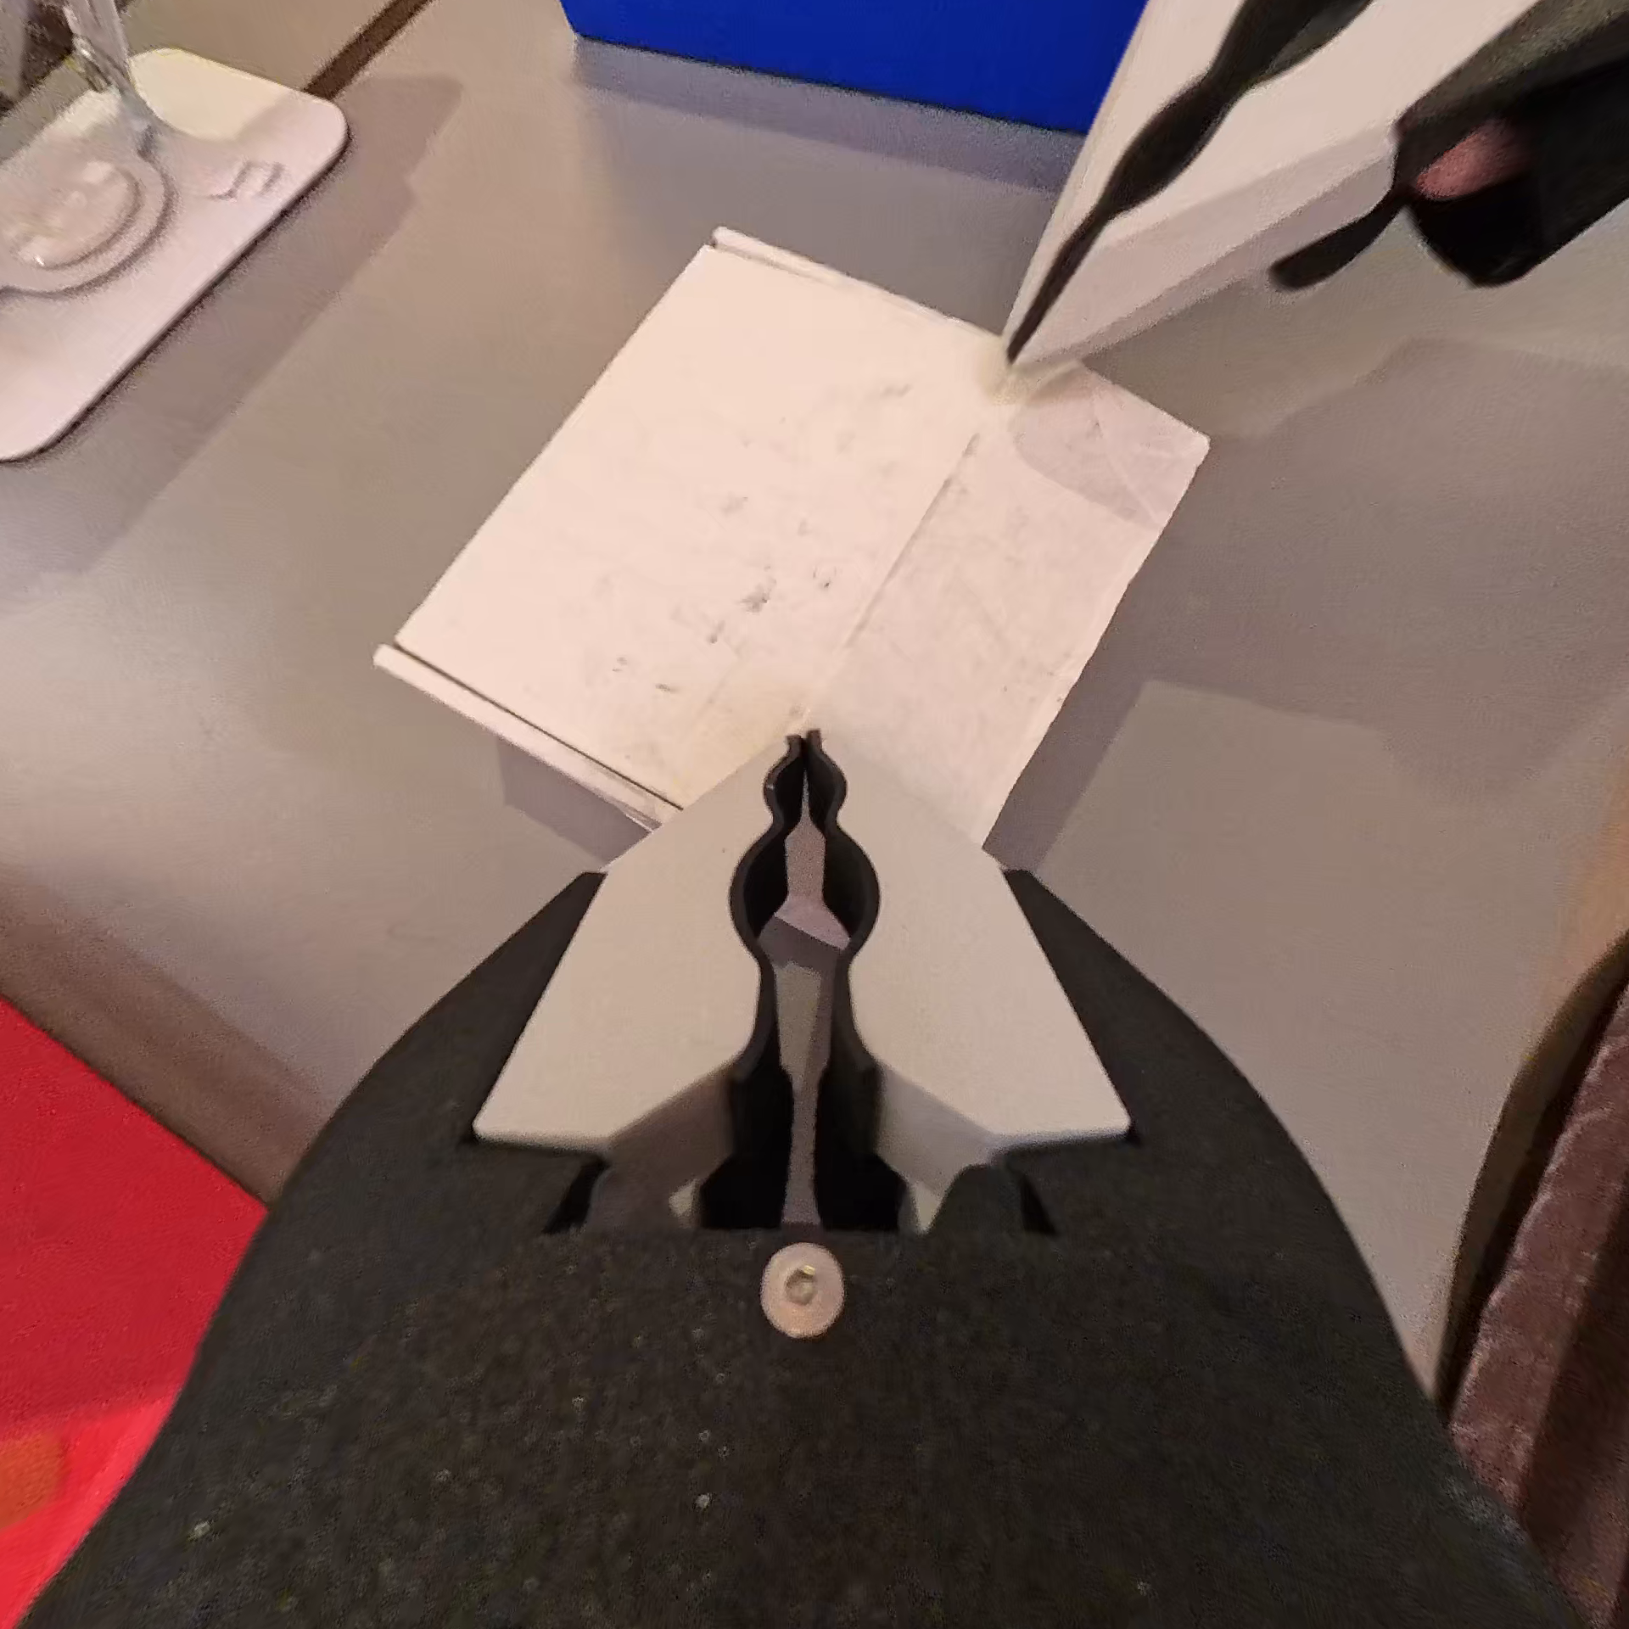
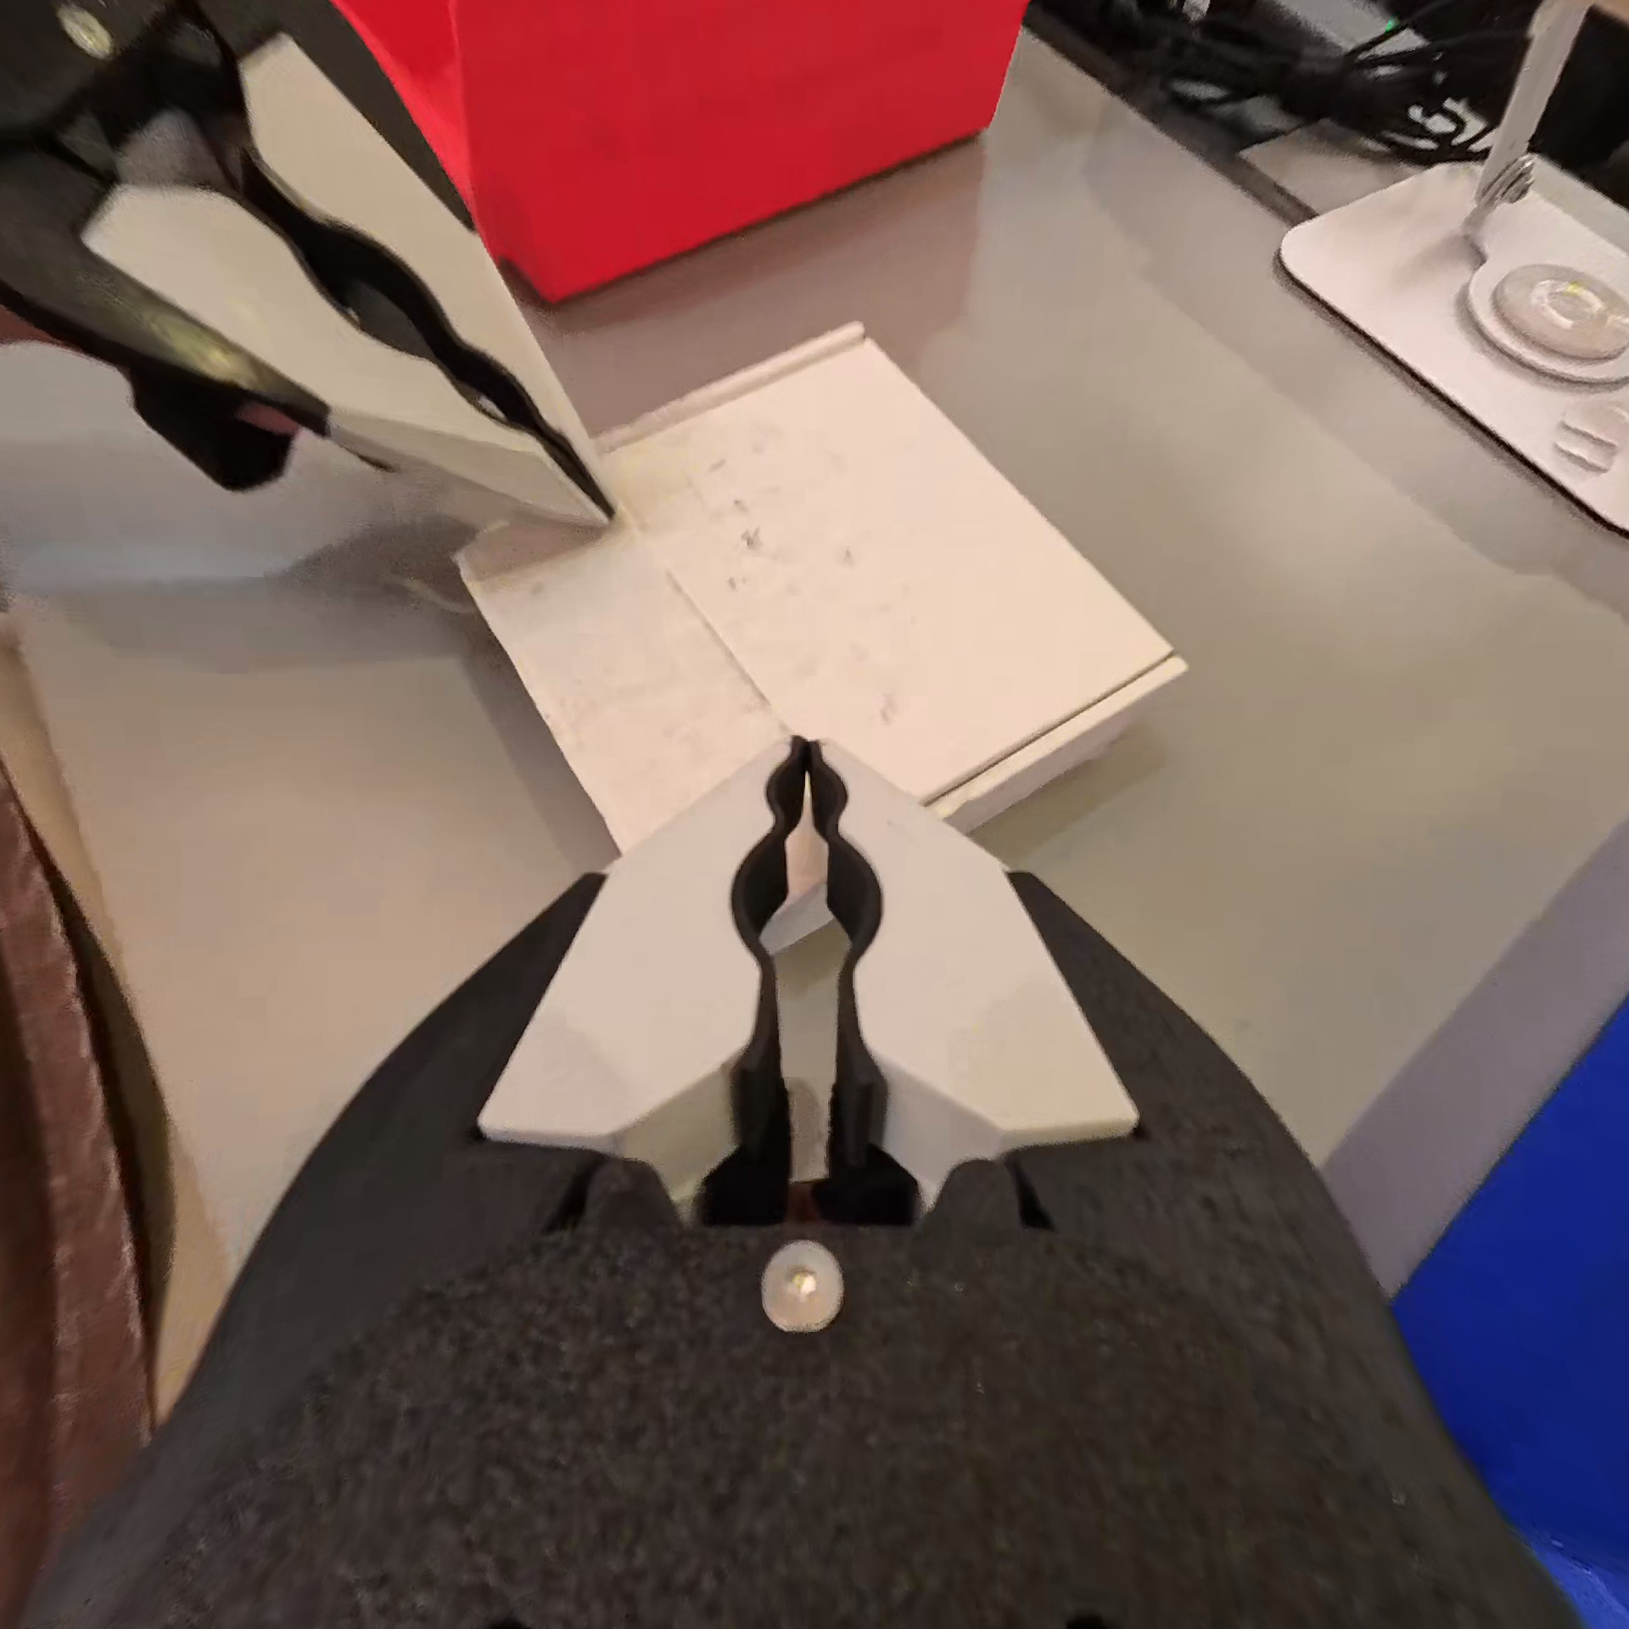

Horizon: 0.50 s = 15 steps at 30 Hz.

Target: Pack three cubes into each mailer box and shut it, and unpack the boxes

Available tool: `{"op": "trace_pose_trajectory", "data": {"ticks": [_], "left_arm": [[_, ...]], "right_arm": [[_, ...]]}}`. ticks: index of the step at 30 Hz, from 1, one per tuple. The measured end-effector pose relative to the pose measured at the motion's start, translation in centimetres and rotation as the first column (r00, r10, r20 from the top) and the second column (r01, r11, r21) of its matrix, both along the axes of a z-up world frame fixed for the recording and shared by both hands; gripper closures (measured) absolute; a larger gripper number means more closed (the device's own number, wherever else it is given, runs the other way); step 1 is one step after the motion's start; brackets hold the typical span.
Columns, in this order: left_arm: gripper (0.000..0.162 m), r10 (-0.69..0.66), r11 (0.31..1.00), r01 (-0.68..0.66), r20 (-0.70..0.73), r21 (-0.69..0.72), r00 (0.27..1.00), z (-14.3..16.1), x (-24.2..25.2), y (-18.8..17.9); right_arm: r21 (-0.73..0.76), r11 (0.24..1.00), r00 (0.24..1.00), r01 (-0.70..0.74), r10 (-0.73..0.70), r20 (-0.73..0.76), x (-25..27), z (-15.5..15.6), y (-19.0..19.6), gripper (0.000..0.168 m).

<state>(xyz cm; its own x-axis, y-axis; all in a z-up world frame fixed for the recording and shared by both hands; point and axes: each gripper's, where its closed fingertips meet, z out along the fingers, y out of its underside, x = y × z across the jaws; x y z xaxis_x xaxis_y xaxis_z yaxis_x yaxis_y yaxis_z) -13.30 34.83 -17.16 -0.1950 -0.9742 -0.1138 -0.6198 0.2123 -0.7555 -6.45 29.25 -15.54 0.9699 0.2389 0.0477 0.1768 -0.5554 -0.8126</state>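
Observation:
A white mailer box lies on the grey table with its lid down and scuff marks on top. A crease separates the lid from a front flap. My left gripper is shut and empty, its tip on the near end of that crease. My right gripper is also shut and empty, its tip on the far end. In the right wrist view the box lies ahead, with the right gripper at the near end of the crease and the left gripper at the far end. No cubes show.
A red container stands on the left gripper's side. A blue container stands on the right gripper's side. A white stand base sits behind the box. Dark cables lie past the table edge. The gap from one gripper's tips to the other's is roughly 10 centimeters. The front flap lies around 4 centimeters away from my right fingertips.

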Motion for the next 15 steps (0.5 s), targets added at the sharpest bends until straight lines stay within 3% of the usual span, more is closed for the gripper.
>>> {"op": "trace_pose_trajectory", "data": {"ticks": [3,10,15], "left_arm": [[0.162,-0.001,1.0,0.0,-0.014,-0.017,1.0,-0.1,-0.1,0.1],[0.162,0.011,1.0,-0.011,0.004,-0.007,1.0,0.0,0.0,0.5],[0.162,0.081,0.995,-0.075,0.09,-0.062,0.993,2.1,-0.6,1.6]], "right_arm": [[-0.057,0.998,0.998,0.012,-0.009,0.055,0.3,-1.6,0.0,0.168],[-0.054,0.998,0.999,0.033,-0.036,-0.041,0.2,-1.5,0.1,0.168],[0.007,0.999,0.997,0.044,-0.043,-0.07,0.2,-0.2,-0.3,0.168]]}}
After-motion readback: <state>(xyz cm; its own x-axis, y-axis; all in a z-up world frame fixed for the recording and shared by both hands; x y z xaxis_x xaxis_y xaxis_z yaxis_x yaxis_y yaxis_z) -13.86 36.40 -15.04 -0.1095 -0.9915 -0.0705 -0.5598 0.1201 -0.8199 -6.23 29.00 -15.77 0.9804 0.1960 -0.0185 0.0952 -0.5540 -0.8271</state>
